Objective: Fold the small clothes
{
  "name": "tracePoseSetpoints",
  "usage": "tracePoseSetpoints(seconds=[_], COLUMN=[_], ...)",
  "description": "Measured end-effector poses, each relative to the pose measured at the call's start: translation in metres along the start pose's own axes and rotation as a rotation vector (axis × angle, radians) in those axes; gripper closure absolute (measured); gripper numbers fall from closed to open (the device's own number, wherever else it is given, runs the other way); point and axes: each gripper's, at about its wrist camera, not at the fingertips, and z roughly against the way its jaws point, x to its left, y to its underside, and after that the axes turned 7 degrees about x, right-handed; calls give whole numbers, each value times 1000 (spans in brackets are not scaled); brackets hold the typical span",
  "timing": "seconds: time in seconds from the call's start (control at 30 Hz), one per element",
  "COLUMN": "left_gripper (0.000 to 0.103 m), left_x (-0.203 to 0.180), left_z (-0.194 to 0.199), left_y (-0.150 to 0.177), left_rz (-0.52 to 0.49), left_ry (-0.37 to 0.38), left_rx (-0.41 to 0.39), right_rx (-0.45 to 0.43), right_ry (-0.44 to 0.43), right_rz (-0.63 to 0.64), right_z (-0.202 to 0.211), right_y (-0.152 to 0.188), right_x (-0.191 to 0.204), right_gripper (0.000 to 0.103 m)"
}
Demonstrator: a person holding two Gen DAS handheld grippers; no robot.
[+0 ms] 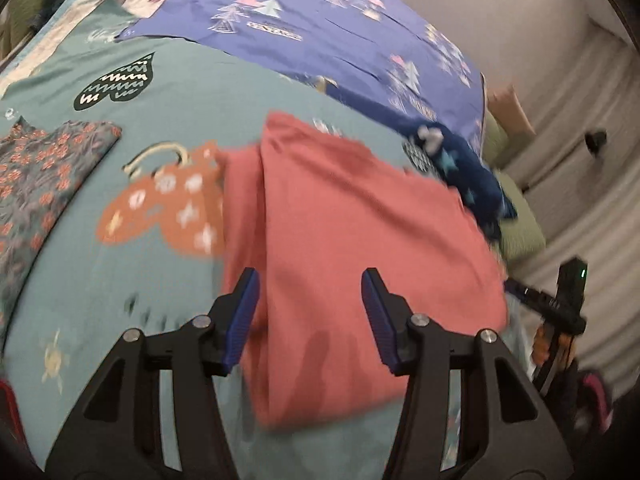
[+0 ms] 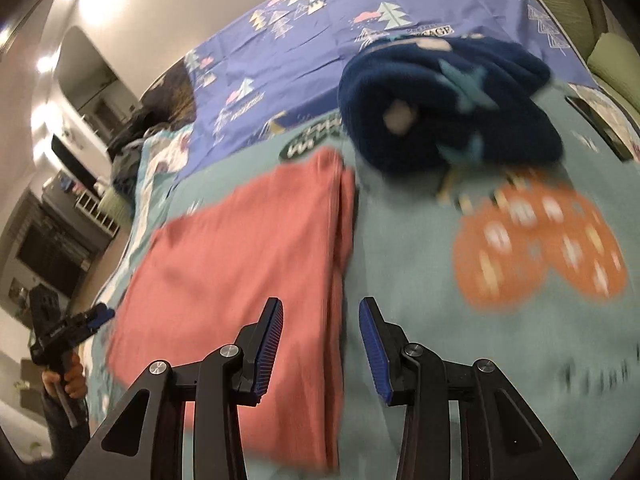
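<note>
A big bed (image 1: 168, 92) fills both views. It has a teal cover with hearts on it. A purple sheet (image 1: 320, 28) with little trees lies across the top of the left wrist view.

A pink cloth (image 1: 352, 240) lies flat on the teal cover, folded into a neat shape. It sits in the middle of the left wrist view and in the lower left of the right wrist view (image 2: 240, 264).

A fluffy dark blue garment (image 2: 448, 108) with pale stars is bunched up in the upper right of the right wrist view, just past the pink cloth.

A flowery folded cloth (image 1: 44, 176) lies at the left edge of the left wrist view, well apart from the pink one.

The left gripper (image 1: 310, 320) hangs over the pink cloth. Its jaws are apart and hold nothing.

The right gripper (image 2: 320, 344) hangs over the right edge of the pink cloth. Its jaws are apart too, and empty.

At the lower left of the right wrist view, a hand (image 2: 66, 376) holds the other gripper's handle.
</note>
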Motion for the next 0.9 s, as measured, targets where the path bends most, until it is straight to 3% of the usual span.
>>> tracePoseSetpoints(seconds=[0.07,0.17,0.2,0.23,0.27,0.3,0.4,0.5,0.63,0.7,0.73,0.8,0.83,0.9], left_gripper=[54,75,94,98,98,98,98,99,99,93,74,48,47,47], left_x=[-5,-8,-11,-16,-21,-26,-29,-6,15,1,-6,-22,-28,-33], left_z=[0,-1,-2,-3,-1,6,33,33,27,30,29,27,25,13], left_y=[19,35,38,40,42,44,54,60,70,76,78,80,80,78], left_rz=[-36,-39,-53,-77,-88,-98,-114,-37,85,41,17,-24,-37,-37], left_ry=[-64,-26,-33,-62,-90,-123,-138,-198,-114,-83,-69,-44,-41,-20], left_rx=[48,85,85,86,75,50,10,25,49,35,39,44,44,67], right_rx=[14,31,44,51,51,40,-30,-5,29,10,7,13,19,33], right_ry=[-35,-89,-83,-69,-39,-12,-9,103,-26,-72,-104,-147,-158,-177], right_rz=[-1,-19,-26,-22,-19,-27,-39,-64,-170,-165,-160,-154,-153,-162], right_z=[7,5,1,-2,-4,0,26,29,28,35,37,37,35,26], right_y=[19,32,33,34,33,32,35,46,71,81,83,83,83,79], right_x=[-2,-4,-2,0,4,7,8,-6,-26,-23,-20,-15,-13,-10], right_gripper=[55,52,52,72,98,100,100,97,96,89,82,68,62,60])
